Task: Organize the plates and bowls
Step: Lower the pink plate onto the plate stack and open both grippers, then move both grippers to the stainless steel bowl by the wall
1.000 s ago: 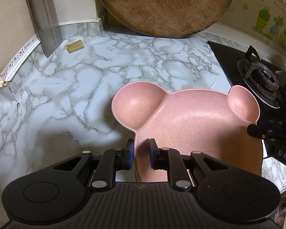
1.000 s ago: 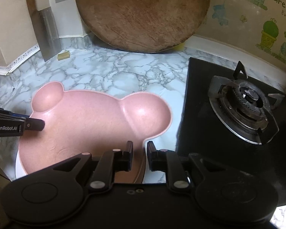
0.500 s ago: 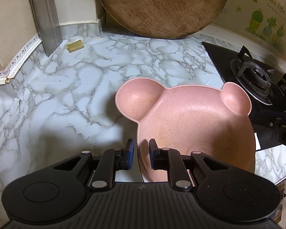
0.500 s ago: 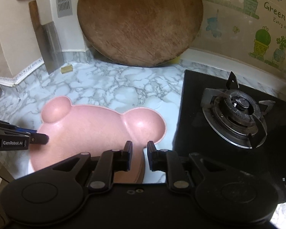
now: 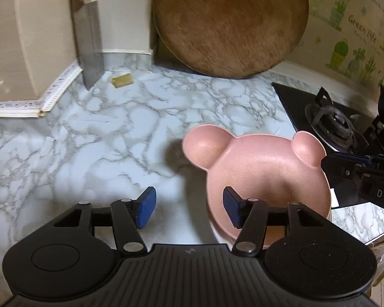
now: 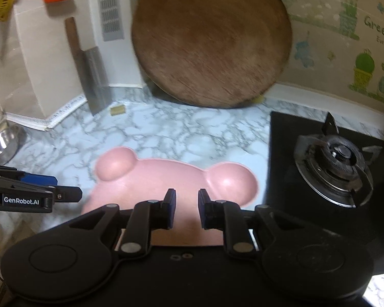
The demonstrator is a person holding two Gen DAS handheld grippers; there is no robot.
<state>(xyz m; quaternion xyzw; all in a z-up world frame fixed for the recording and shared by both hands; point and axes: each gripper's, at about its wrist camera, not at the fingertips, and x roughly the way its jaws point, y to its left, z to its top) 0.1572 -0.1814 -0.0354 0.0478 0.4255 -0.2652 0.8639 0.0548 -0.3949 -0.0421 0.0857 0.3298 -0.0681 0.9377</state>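
step in hand, as i judge it: setting down the pink bear-shaped plate [image 5: 266,171]. it lies at the near edge of the marble worktop [image 5: 115,133], beside the black stove [image 6: 332,158], and seems to sit on something pale underneath, of which only a thin rim shows; i cannot tell what that is.

my left hand-held gripper [image 5: 189,208]: jaws opening, about half wide, with bare worktop in the gap. the plate's near left rim passes just behind the right finger; the pads do not press on it.

my right hand-held gripper [image 6: 186,211]: jaws narrow, a small gap between the pads. the plate's near edge lies below and behind the fingertips. whether the pads pinch the rim is hidden by the fingers; no pressing shows, so i read it as not gripping.

the plate's ears point away from me, toward the round wooden board [image 5: 230,23] leaning on the wall.

next move, my judgement: lift both hand-held grippers clear of the rim without nudging the plate, then look for the next plate or bowl. none is plainly in view except a metal bowl [image 6: 2,143] at far left.
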